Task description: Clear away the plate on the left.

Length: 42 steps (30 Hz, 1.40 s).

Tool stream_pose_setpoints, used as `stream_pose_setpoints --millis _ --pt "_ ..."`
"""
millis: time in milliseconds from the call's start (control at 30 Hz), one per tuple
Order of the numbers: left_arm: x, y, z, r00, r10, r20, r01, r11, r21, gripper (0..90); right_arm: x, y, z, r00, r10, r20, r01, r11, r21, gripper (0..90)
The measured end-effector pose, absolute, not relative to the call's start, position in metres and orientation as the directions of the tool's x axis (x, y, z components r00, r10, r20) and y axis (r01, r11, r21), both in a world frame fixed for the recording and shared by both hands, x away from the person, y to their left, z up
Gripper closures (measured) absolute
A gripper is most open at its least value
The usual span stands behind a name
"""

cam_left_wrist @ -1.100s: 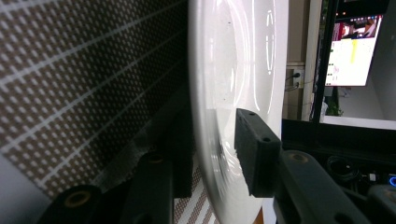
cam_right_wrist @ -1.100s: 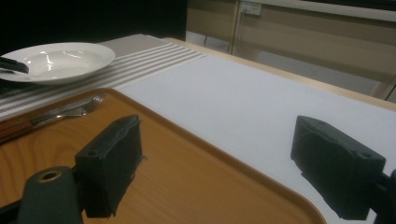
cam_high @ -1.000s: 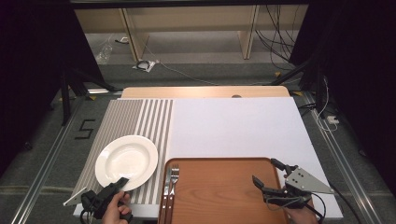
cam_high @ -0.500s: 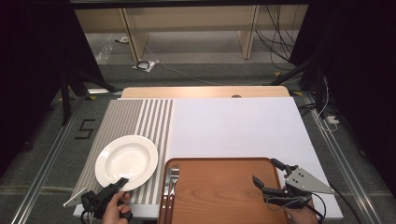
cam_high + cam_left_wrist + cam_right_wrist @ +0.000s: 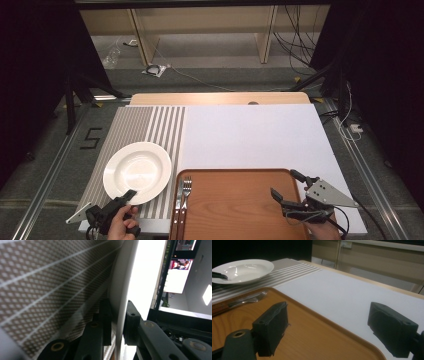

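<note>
A white plate (image 5: 137,170) lies on the striped placemat (image 5: 150,125) at the front left. My left gripper (image 5: 130,195) reaches its near rim from below. In the left gripper view the plate's rim (image 5: 125,290) stands between the jaws of the left gripper (image 5: 117,325). These jaws have just been closing, and both pads now lie against the rim. My right gripper (image 5: 285,182) hovers over the right end of the wooden tray (image 5: 235,215). In its own view the right gripper (image 5: 327,322) is wide open with nothing between its jaws.
A fork (image 5: 187,187) and a knife (image 5: 179,200) lie side by side at the tray's left end. A white mat (image 5: 250,135) covers the table behind the tray. Shelving and cables lie on the floor beyond the far edge.
</note>
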<state>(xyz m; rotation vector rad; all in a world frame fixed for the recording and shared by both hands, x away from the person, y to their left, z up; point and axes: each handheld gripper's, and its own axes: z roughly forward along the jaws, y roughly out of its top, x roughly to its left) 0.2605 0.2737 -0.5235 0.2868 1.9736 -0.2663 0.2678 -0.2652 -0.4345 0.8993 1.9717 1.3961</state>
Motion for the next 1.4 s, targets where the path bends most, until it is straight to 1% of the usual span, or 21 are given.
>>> stream_pose_setpoints --millis 233,333,800,1067,1400 --pt "0.260 0.270 -0.520 -0.374 0.080 -0.924 0.349 0.935 -0.060 79.5 0.268 -0.265 -0.434 -0.619 0.783 -0.058 0.203 0.231 0.951 17.3" --pt "0.260 0.267 -0.519 -0.367 0.066 -0.928 0.364 0.928 -0.078 79.3 0.268 -0.266 -0.435 -0.620 0.782 -0.059 0.203 0.233 0.951 17.3" --pt "0.257 0.249 -0.512 -0.334 0.081 -0.939 0.447 0.890 -0.083 78.7 0.268 -0.266 -0.434 -0.618 0.784 -0.058 0.204 0.232 0.951 17.3" --pt "0.256 0.238 -0.509 -0.321 0.090 -0.943 0.489 0.868 -0.083 78.5 0.268 -0.266 -0.435 -0.617 0.785 -0.058 0.203 0.229 0.952 17.3" --pt "0.256 0.224 -0.504 -0.294 0.123 -0.948 0.552 0.832 -0.063 78.4 0.268 -0.266 -0.435 -0.617 0.785 -0.058 0.202 0.230 0.952 17.4"
